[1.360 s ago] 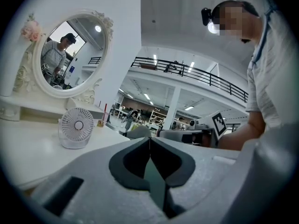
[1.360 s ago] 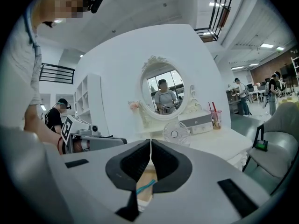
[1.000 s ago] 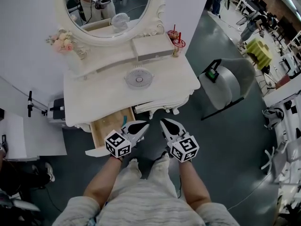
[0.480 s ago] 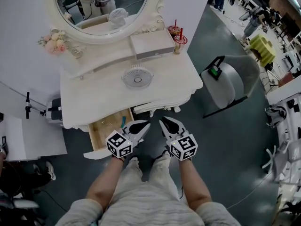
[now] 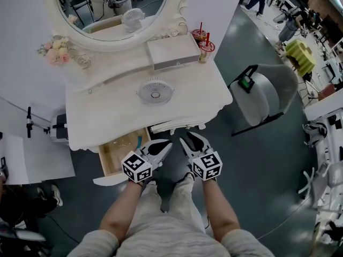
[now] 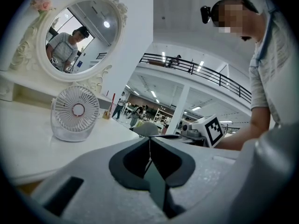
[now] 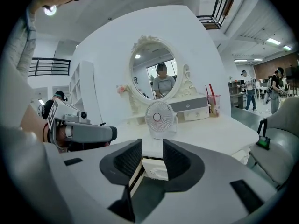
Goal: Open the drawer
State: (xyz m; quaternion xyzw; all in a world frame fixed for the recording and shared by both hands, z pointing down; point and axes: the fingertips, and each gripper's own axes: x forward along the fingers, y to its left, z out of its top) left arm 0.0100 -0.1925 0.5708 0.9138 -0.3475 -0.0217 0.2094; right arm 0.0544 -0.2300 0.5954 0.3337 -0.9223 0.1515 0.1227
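Note:
A white dressing table (image 5: 123, 116) has a left drawer (image 5: 120, 150) pulled far out, showing its wooden inside. A second drawer (image 5: 177, 126) under the table's right half stands slightly out. My left gripper (image 5: 167, 144) hovers beside the open drawer's right side; in the left gripper view, the left gripper (image 6: 149, 142) has its pads meeting, empty. My right gripper (image 5: 188, 137) is just in front of the second drawer. The right gripper (image 7: 152, 146) has its jaws opening; the drawer's white front (image 7: 154, 168) shows beyond the gap, not gripped.
A small white fan (image 5: 155, 90) stands on the tabletop, with an oval mirror (image 5: 115, 4), a grey box (image 5: 172, 51) and two drink cups (image 5: 203, 42) behind it. A grey chair (image 5: 262, 98) stands to the right. The person's legs (image 5: 161, 208) are below the grippers.
The right gripper's jaws have parted from shut. Both grippers have sunk a little in front of the table. Both drawers stand as before.

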